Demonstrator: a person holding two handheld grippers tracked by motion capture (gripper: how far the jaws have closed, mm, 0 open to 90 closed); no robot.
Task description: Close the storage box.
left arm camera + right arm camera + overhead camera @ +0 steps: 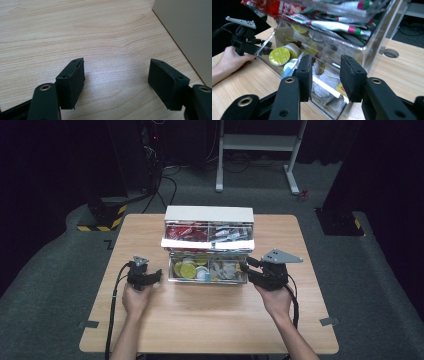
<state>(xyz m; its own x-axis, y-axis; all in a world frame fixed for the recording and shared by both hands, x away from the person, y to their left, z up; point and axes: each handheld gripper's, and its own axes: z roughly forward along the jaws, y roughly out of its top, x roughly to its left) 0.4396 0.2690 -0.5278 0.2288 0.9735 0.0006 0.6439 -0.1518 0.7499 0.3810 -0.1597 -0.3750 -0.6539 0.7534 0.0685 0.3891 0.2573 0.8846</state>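
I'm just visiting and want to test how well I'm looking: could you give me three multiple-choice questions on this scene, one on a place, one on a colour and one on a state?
1. Where is the left tool?
A. Inside the lower drawer
B. On the table, left of the clear box
C. On top of the box

2. What colour are the tops of the large round capsules in the lower drawer?
A. Blue
B. Black
C. Yellow-green

3. How do the left tool's jaws stand?
A. Wide apart, nothing between them
B. Clamped on a red packet
C. Clamped on a capsule

Answers:
1 B: the high view shows it beside the drawer's left end.
2 C: the high view and the right gripper view show yellow-green discs.
3 A: the left gripper view shows bare wood between the jaws.
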